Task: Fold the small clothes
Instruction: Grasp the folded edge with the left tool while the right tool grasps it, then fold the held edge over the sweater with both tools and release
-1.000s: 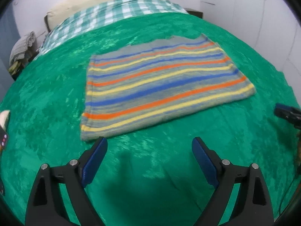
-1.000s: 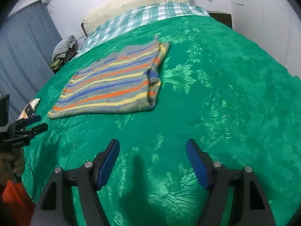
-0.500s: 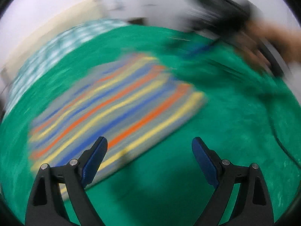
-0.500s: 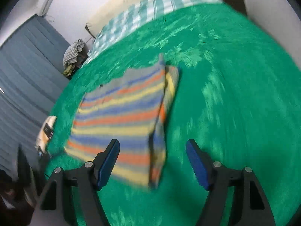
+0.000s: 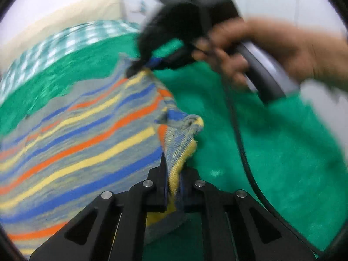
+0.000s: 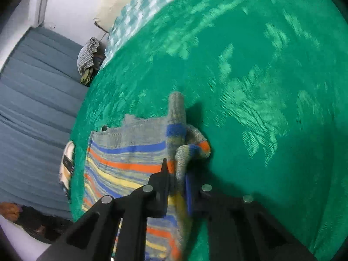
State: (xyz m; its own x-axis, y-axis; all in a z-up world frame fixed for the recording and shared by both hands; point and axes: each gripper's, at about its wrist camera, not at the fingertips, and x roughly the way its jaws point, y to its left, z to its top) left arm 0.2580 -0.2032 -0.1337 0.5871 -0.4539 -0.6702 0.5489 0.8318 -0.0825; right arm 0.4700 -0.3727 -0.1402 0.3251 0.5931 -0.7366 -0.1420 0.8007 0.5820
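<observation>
A grey knit garment with orange, yellow and blue stripes (image 5: 82,134) lies on the green bedspread (image 5: 282,152). My left gripper (image 5: 173,182) is shut on its near right corner, which bunches up between the fingers. In the left wrist view my right gripper (image 5: 139,67) pinches the far right corner, held by a hand (image 5: 271,47). In the right wrist view the right gripper (image 6: 176,180) is shut on a bunched fold of the garment (image 6: 121,167), whose edge rises in a roll above the fingers.
A checked blanket (image 5: 65,41) and a cream pillow (image 5: 71,15) lie at the head of the bed. A grey-blue curtain (image 6: 32,100) hangs left of the bed, with a cloth bundle (image 6: 87,58) beside it. A cable (image 5: 237,130) trails from the right gripper.
Both grippers moved from open above the bedspread to the garment's right edge and shut on its two corners. The edge is lifted and bunched.
</observation>
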